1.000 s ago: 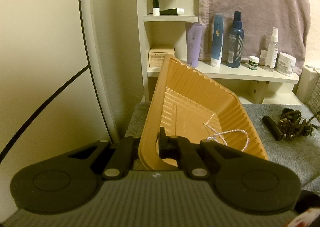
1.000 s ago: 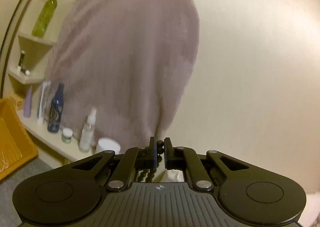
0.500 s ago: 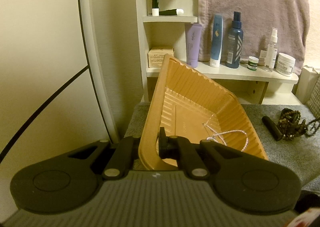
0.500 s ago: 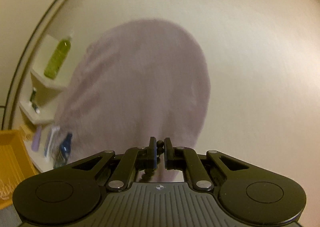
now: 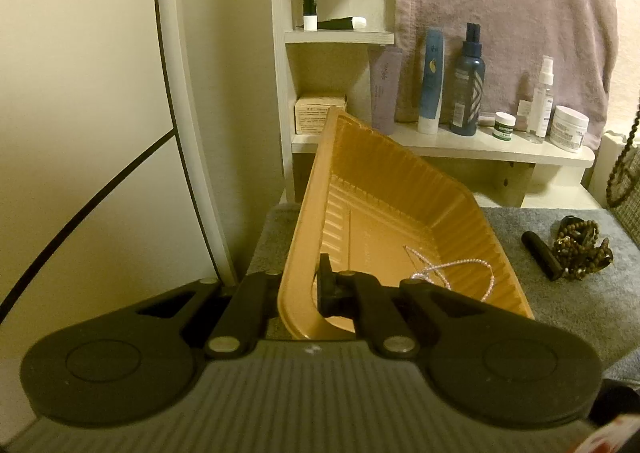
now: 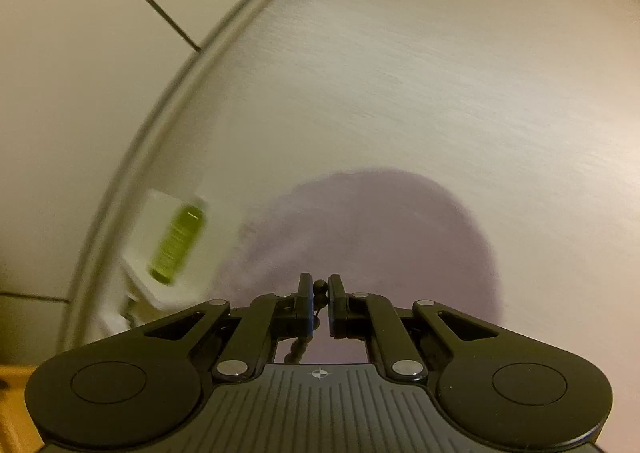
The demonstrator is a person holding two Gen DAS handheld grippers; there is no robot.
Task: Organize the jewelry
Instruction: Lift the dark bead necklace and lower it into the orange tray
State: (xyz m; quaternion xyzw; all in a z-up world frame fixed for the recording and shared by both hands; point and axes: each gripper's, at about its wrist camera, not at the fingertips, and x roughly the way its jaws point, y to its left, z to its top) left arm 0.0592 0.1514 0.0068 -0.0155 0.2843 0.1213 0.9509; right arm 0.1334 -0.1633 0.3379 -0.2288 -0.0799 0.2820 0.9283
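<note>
My left gripper [image 5: 298, 287] is shut on the near rim of an orange plastic tray [image 5: 384, 213] and holds it tilted up on its side over the grey mat. A thin white bead chain [image 5: 448, 273] lies in the tray's low corner. My right gripper [image 6: 319, 299] is shut on a dark bead necklace [image 6: 319, 287] and points up at the wall. Part of that strand hangs at the right edge of the left wrist view [image 5: 622, 169]. A heap of brown bead jewelry [image 5: 580, 249] lies on the mat beside a black tube [image 5: 542, 255].
A white shelf [image 5: 480, 147] behind the tray carries several bottles and jars in front of a mauve towel [image 5: 504, 5]. A mirror frame [image 5: 180, 93] runs up the left. A green bottle [image 6: 178, 241] shows blurred in the right wrist view.
My right gripper has lifted and tilted upward with the bead necklace; its strand now hangs at the right edge of the left wrist view. The left gripper and tray have stayed still.
</note>
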